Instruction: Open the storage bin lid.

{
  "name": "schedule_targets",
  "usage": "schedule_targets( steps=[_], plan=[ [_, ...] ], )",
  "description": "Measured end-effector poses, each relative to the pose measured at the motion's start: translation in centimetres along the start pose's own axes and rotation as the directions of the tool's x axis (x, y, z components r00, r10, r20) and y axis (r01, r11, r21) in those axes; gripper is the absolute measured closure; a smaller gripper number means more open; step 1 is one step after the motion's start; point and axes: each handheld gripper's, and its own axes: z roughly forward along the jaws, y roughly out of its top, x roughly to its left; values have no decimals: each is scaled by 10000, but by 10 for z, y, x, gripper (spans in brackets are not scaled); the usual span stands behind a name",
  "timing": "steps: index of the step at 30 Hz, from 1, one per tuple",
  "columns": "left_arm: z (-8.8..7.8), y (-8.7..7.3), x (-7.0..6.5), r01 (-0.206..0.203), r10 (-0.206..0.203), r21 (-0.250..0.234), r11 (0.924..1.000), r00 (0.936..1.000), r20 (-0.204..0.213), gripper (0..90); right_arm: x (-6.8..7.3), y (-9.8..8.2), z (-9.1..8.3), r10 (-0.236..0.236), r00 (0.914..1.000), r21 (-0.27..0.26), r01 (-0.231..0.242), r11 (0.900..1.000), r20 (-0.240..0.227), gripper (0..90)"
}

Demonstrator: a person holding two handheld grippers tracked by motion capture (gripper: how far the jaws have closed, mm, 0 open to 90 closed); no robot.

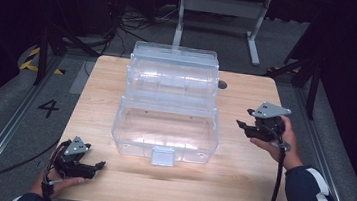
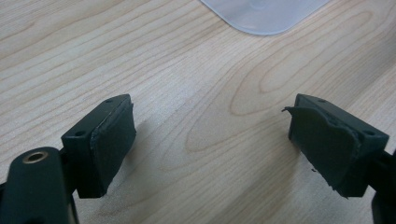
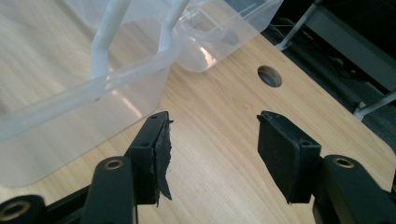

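A clear plastic tiered storage box [image 1: 168, 107] stands open in the middle of the wooden table [image 1: 237, 187], its trays stepped back and a latch tab [image 1: 163, 155] at its front. My left gripper [image 1: 100, 165] rests near the table's front left corner, held in a hand, jaws open with bare wood between the pads [image 2: 112, 140]. A corner of the box [image 2: 264, 14] lies ahead of it. My right gripper [image 1: 241, 126] hovers just right of the box, open and empty. Its pads [image 3: 161, 149] stand beside the box's clear wall [image 3: 70, 107] and white hinge arms [image 3: 105, 37].
A round cable hole [image 1: 222, 84] [image 3: 270, 76] is in the table behind the box on the right. A metal frame leg [image 1: 254, 33] stands beyond the far edge. Floor tracks and cables run along the left, by a painted numeral [image 1: 48, 108].
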Motion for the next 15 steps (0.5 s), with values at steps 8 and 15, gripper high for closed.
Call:
schedule_targets(
  steps=[8,15],
  plan=[
    [0,0,0,-15,15,50,10000,10000,2,151,6,-23,-5,89,9999,258,-91,9996,70,422],
    [0,0,0,23,-23,42,10000,10000,16,151,12,-46,-10,374,9992,373,-379,9986,160,416]
  ],
)
